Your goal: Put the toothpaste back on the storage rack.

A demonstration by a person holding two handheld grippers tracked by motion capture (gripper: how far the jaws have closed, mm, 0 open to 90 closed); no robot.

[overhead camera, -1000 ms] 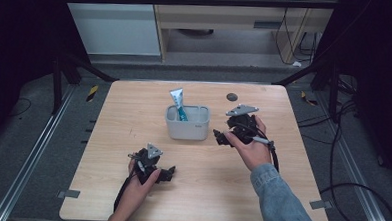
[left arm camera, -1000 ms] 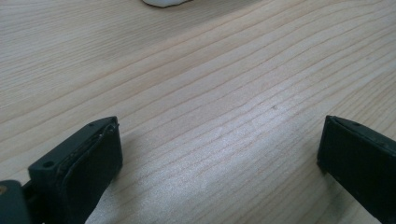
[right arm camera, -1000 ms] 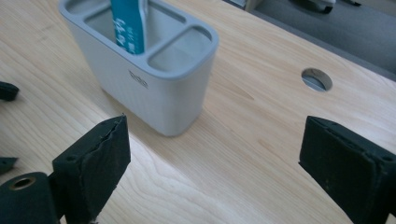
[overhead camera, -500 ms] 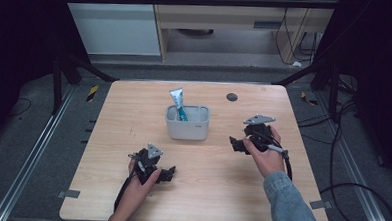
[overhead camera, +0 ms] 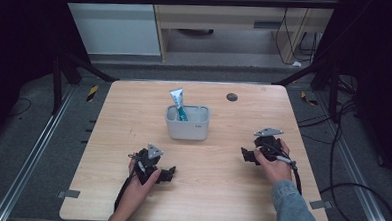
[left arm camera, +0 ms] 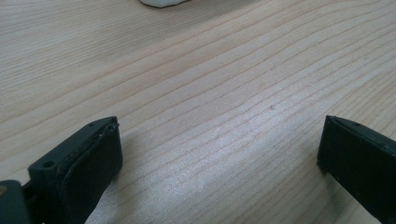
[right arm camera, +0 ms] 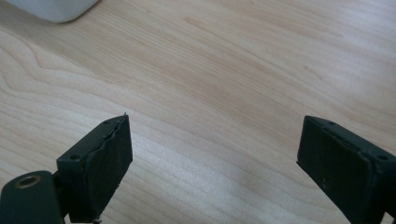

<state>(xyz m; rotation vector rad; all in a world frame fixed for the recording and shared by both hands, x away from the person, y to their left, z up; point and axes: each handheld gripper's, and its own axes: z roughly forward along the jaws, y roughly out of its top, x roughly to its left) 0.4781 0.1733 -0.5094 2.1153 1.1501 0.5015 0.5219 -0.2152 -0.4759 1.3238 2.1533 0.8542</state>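
A white-and-teal toothpaste tube [overhead camera: 177, 102] stands tilted in a small grey-white bin [overhead camera: 187, 129] at the table's middle. My left gripper [overhead camera: 167, 174] rests low on the wood near the front left, held by a hand. In the left gripper view, the left gripper [left arm camera: 219, 140] is open over bare wood, and the bin's [left arm camera: 161, 2] corner shows at the top. My right gripper [overhead camera: 247, 156] sits to the right of the bin, apart from it, pointing left. Seen in its own view, the right gripper [right arm camera: 215, 140] is open with nothing between the jaws.
A small dark round disc [overhead camera: 231, 97] lies on the wooden table [overhead camera: 134, 108] at the back right. The bin's corner [right arm camera: 51, 9] shows at the top left of the right gripper view. Black frame posts and cables surround the table.
My right gripper has drawn back from beside the bin toward the front right and lower. The left gripper has stayed put.
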